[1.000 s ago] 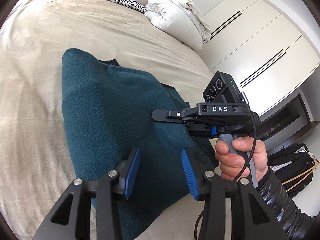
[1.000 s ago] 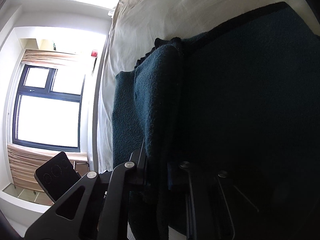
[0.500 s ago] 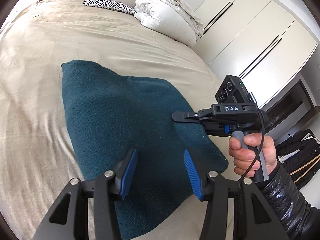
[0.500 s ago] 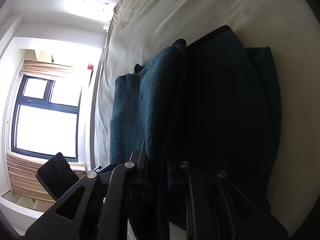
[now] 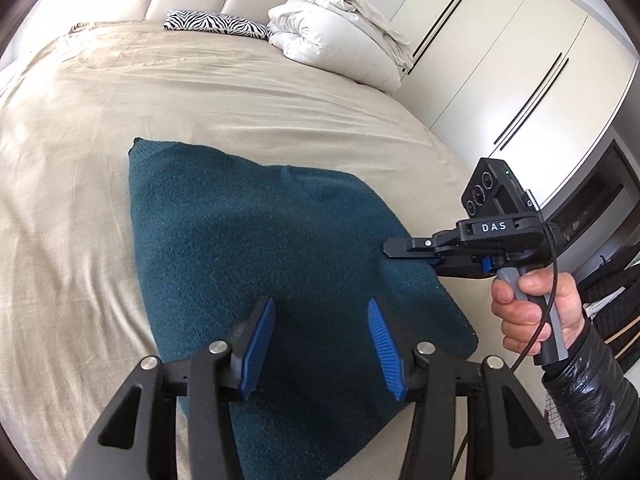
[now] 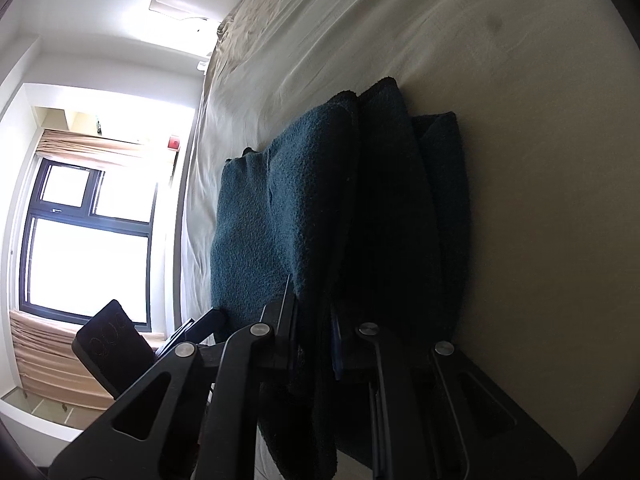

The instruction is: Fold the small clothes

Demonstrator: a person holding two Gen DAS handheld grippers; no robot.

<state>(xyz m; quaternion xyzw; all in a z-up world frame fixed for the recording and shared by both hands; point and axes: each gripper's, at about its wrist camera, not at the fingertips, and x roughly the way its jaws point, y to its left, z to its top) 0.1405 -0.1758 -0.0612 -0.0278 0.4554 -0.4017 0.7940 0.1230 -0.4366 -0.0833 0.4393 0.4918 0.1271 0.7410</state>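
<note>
Teal garment [image 5: 256,264] lying folded on beige bed [image 5: 100,128], well short of white duvet [image 5: 340,52]. Left gripper [image 5: 320,340] poised over garment's near edge, blue pads spread, holding nothing. Right gripper [image 6: 316,344] pinching garment's right edge, fabric between fingers.

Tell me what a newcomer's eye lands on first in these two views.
First the dark teal cloth, folded on the beige bed, filling the middle of the left view. Next the right gripper, shut on the cloth's right edge, while the left gripper hangs open above the near end. Behind, a white duvet and a zebra pillow sit at the headboard.
</note>
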